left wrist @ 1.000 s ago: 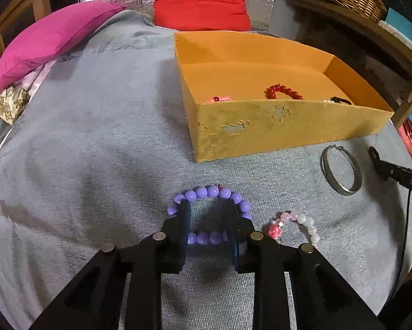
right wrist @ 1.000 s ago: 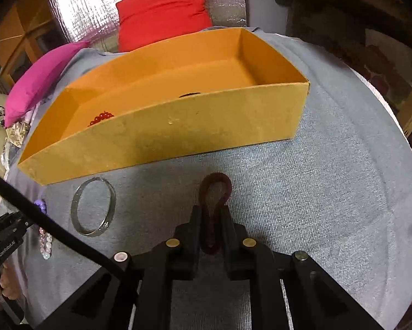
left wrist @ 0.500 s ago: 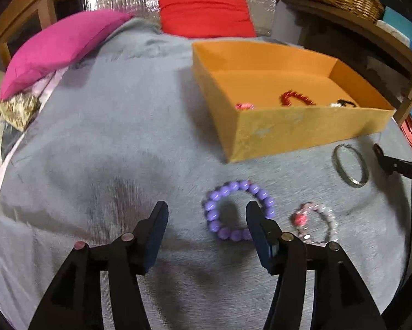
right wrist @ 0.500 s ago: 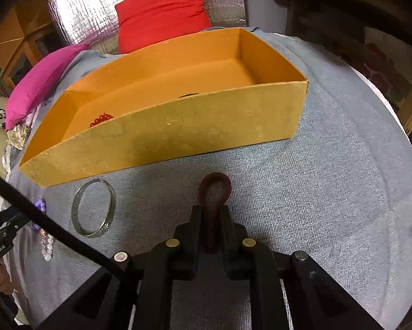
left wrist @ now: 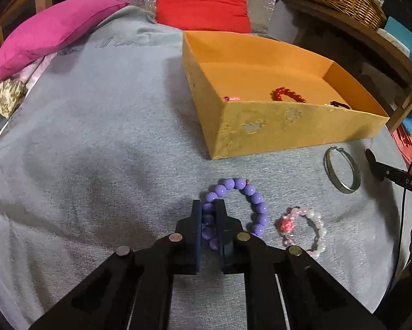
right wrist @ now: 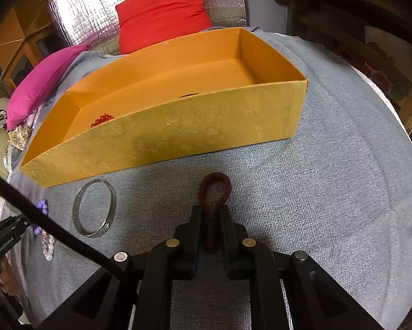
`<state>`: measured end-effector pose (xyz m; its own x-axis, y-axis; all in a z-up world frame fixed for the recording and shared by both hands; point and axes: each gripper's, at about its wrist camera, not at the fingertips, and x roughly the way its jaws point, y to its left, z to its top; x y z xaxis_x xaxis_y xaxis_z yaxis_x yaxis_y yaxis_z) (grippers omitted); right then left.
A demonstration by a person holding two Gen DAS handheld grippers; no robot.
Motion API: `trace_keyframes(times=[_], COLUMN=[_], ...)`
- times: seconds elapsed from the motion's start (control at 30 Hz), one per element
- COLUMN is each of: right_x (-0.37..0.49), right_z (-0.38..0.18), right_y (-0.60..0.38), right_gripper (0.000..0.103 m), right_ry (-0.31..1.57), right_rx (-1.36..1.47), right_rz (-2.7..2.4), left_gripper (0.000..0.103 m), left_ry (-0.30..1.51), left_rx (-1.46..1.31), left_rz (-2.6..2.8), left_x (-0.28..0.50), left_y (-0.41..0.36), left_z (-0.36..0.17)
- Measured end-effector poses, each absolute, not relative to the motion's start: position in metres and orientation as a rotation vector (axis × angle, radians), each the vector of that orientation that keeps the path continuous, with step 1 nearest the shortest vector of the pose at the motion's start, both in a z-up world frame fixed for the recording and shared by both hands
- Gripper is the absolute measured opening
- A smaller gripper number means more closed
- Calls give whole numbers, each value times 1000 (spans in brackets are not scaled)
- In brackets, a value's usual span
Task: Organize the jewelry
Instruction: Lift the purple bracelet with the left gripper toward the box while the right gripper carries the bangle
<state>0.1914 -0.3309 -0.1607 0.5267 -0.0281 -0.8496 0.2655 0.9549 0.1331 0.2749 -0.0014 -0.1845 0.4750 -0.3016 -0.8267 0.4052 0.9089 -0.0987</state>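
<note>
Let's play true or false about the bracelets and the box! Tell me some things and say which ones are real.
1. The left gripper is shut on the purple bead bracelet. True.
2. The orange box has nothing in it. False: a red bead bracelet lies inside, with other small pieces.
3. The silver bangle lies on the grey cloth, outside the box. True.
4. The right gripper holds the silver bangle. False: it is shut on a dark red band.
5. The pink and white bracelet is inside the box. False: it lies on the cloth beside the purple one.
</note>
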Motion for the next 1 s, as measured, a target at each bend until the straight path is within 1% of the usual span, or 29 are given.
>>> trace_keyframes(times=[0.27,0.53,1.0], right_x=[187,179,176], right_z=[-152,-130,-87], right_y=[-335,-351,-338], right_gripper=[14,14,14], right_ry=[972,861,652], right_rx=[312,467,406], right_rz=[-123,-27,-37], left_gripper=[9,9,10], left_ry=[926,876,762], left_rx=[56,23,-50], left_rz=[-464,-515,-578], left_x=[262,251,243], left_y=[3,3,-11], left_z=[-161,-140,-88])
